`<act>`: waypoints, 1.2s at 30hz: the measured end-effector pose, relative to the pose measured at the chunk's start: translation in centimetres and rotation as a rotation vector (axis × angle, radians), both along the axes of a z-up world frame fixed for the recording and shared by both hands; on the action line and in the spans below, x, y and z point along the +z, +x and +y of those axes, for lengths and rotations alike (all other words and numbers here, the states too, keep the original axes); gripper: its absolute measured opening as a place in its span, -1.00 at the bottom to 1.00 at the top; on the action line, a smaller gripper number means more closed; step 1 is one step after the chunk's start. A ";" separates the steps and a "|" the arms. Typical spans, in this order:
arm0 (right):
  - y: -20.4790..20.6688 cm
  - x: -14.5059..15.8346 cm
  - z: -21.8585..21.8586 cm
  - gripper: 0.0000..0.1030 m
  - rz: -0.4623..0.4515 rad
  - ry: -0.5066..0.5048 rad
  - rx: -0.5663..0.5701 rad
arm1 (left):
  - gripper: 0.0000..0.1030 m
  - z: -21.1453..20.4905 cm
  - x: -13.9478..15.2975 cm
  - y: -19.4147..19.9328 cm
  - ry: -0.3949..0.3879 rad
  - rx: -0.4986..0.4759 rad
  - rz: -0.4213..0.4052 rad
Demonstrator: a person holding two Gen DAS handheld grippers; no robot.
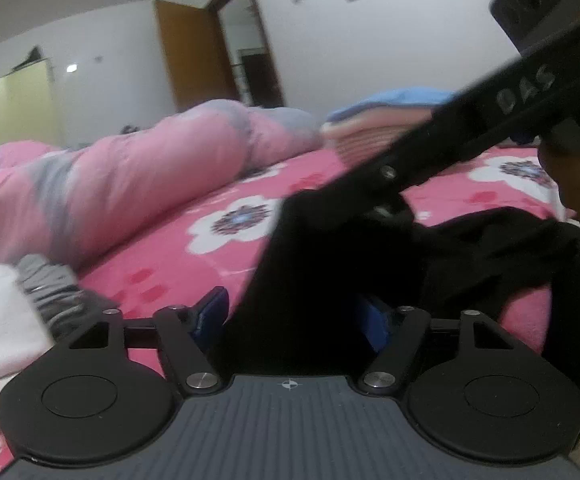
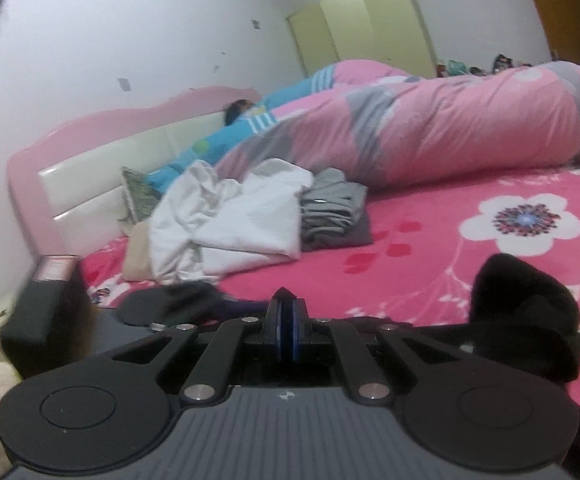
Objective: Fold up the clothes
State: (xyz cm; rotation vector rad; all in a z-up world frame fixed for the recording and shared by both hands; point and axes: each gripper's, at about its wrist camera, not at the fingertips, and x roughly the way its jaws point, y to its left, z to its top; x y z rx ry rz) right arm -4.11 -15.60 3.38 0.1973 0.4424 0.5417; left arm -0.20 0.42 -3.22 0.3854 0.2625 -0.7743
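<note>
Looking along my left tool [image 1: 290, 316], I see its two blue-padded fingers standing apart with a black garment [image 1: 330, 264] running up between them; the blur keeps me from telling whether the pads actually press the cloth, so I read them as spread around it. The garment lies rumpled on the pink flowered bedsheet [image 1: 193, 256], reaching away to the right of that view. My right tool [image 1: 410, 160] crosses the upper right of the same view as a long dark bar slanting down onto the black cloth.

From the right wrist, the right tool [image 2: 285, 320] has its fingers pressed together, blue pads touching. Whether any cloth is pinched there I cannot tell. A lump of the black garment [image 2: 526, 308] sits just to the right of it on the bedsheet [image 2: 410, 264].

Farther up the bed, a folded grey garment [image 2: 332, 216] lies beside a loose heap of white clothes [image 2: 233, 220], the two touching. Behind them a rolled pink quilt [image 2: 450, 128] stretches across the bed, and a pink headboard [image 2: 89, 168] stands against the wall.
</note>
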 end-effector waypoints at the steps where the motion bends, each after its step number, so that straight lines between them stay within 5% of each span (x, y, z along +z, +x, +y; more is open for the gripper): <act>1: -0.2 0.1 0.1 -0.91 -0.003 0.003 0.009 | -0.08 -0.2 0.1 0.2 -0.007 -0.008 0.010; 3: -0.6 0.0 0.0 -0.90 -0.002 0.012 0.021 | -0.21 0.0 0.4 0.7 -0.049 -0.010 0.038; 7: -0.9 -0.8 -1.2 -0.76 0.050 0.066 0.018 | -0.81 0.8 0.4 1.6 -0.117 0.011 0.093; 14: -0.1 -1.3 -9.4 0.01 0.122 0.274 -0.164 | -0.92 1.1 -0.1 0.7 -0.115 0.007 0.099; 18: 3.4 -0.6 -13.2 0.29 0.152 0.127 -0.361 | -0.92 1.2 -0.5 -0.7 -0.078 -0.028 0.070; 24: 13.8 -3.2 -14.4 0.67 0.307 0.000 -0.364 | -0.92 1.8 -0.6 -1.1 -0.102 0.000 0.084; 25: 15.3 -4.1 -14.0 0.65 0.348 -0.008 -0.334 | -0.92 1.9 -0.5 -1.1 -0.116 0.008 0.086; 26: 16.1 -4.9 -13.9 0.38 0.384 0.008 -0.323 | -0.92 2.1 -0.3 -1.0 -0.130 0.014 0.089; 27: 16.8 -5.7 -13.9 -0.29 0.420 0.024 -0.313 | -0.92 2.3 -0.2 -1.0 -0.142 0.022 0.090; 29: 18.0 -7.0 -13.9 -0.71 0.474 0.062 -0.304 | -0.93 2.7 0.2 -1.0 -0.156 0.039 0.082; 36: 6.7 -0.3 -21.1 -0.74 0.108 0.288 -0.667 | -0.94 4.1 0.7 0.7 -0.245 0.090 0.113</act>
